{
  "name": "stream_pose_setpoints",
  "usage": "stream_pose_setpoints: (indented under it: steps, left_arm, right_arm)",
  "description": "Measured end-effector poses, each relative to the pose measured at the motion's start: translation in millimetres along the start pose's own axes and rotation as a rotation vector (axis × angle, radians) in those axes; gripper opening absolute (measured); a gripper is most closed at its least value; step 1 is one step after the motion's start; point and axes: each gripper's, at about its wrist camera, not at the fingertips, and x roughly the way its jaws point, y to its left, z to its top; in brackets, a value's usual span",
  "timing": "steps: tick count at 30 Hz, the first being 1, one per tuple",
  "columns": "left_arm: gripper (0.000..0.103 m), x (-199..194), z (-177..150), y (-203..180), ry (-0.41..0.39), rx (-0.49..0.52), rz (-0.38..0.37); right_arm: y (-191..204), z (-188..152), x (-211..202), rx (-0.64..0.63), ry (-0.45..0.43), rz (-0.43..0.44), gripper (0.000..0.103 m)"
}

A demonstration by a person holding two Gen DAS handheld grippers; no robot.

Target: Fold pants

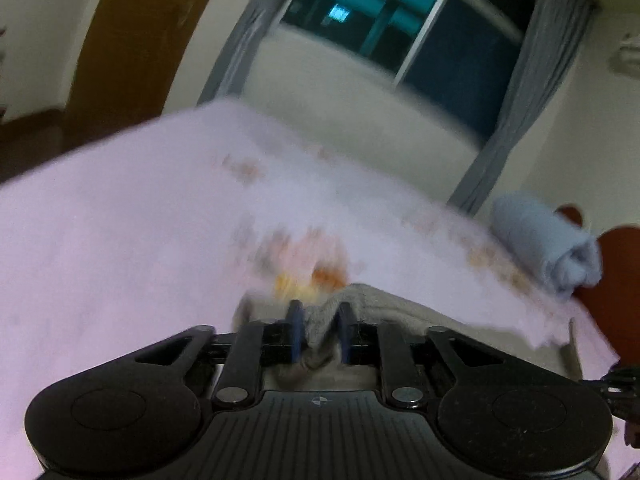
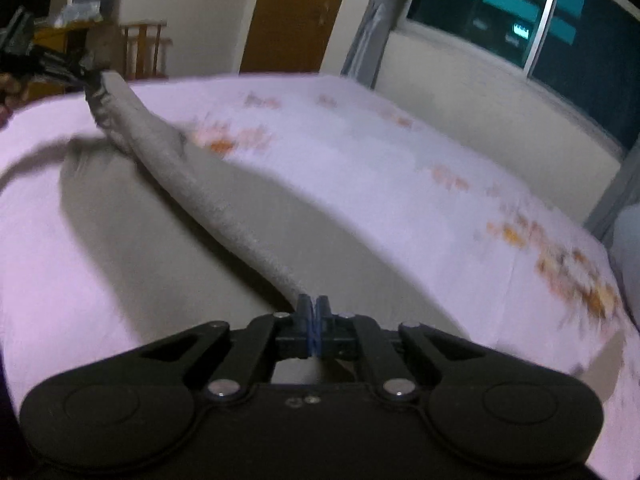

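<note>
Grey pants [image 2: 208, 200] lie across a bed, with one long edge lifted into a taut ridge between my two grippers. In the left wrist view my left gripper [image 1: 321, 322] is shut on a bunched fold of the pants [image 1: 384, 312], which fills the gap between the blue pads. The right wrist view shows that same left gripper [image 2: 90, 80] at the top left, holding the raised far end. My right gripper [image 2: 314, 308] has its pads pressed together on the near end of the ridge. The frames are blurred by motion.
The bed has a pale sheet [image 2: 400, 184] printed with orange flowers. A rolled light-blue towel [image 1: 548, 248] lies by the red-brown headboard [image 1: 624, 280]. Beyond the bed are a window [image 2: 540, 20], grey curtains, a brown door [image 2: 292, 16] and a wooden chair [image 2: 144, 48].
</note>
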Motion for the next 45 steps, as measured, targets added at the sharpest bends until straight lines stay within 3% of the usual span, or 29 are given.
stream_pose_setpoints:
  steps: [4, 5, 7, 14, 17, 21, 24, 33, 38, 40, 41, 42, 45]
  left_arm:
    - [0.029, -23, -38, 17, 0.028, -0.104, 0.111]
    - [0.029, -30, -44, 18, 0.023, -0.134, 0.130]
    - [0.029, -40, -52, 16, -0.001, -0.178, 0.159]
    - [0.028, -34, -71, -21, 0.005, -0.235, 0.108]
    - [0.028, -12, -67, -23, 0.052, -0.289, 0.091]
    - [0.026, 6, -59, -20, 0.052, -0.357, 0.096]
    - [0.018, 8, -52, -26, 0.036, -0.323, 0.098]
    - [0.018, 11, -46, -30, 0.039, -0.270, 0.100]
    - [0.018, 14, -47, -28, 0.043, -0.259, 0.104]
    - [0.018, 16, -47, -26, 0.040, -0.262, 0.098]
    - [0.018, 16, -45, -25, 0.037, -0.263, 0.089]
    - [0.016, 17, -41, -25, 0.041, -0.275, 0.073]
    - [0.014, 10, -13, -30, -0.034, -0.275, -0.043]
  right_arm:
    - [10, -31, -11, 0.161, -0.004, -0.030, 0.001]
    - [6, -34, -14, 0.223, -0.009, -0.039, 0.007]
    - [-5, -42, -21, 0.338, -0.026, -0.061, 0.009]
    - [-5, -52, -29, 0.531, -0.072, -0.117, 0.012]
    - [-3, -59, -26, 0.594, -0.073, -0.096, 0.014]
    - [-6, -71, -25, 0.687, -0.077, -0.088, 0.025]
    - [-12, -81, -22, 0.784, -0.068, -0.067, 0.027]
    - [-20, -102, 7, 0.990, -0.051, 0.007, 0.027]
    - [-30, -110, 25, 1.187, -0.088, 0.093, 0.029]
    - [-36, -119, 34, 1.313, -0.099, 0.137, 0.026]
    - [-39, -121, 37, 1.354, -0.104, 0.154, 0.010]
    - [-42, -121, 40, 1.375, -0.103, 0.178, 0.000]
    - [-50, -93, 22, 1.257, -0.189, 0.165, 0.000]
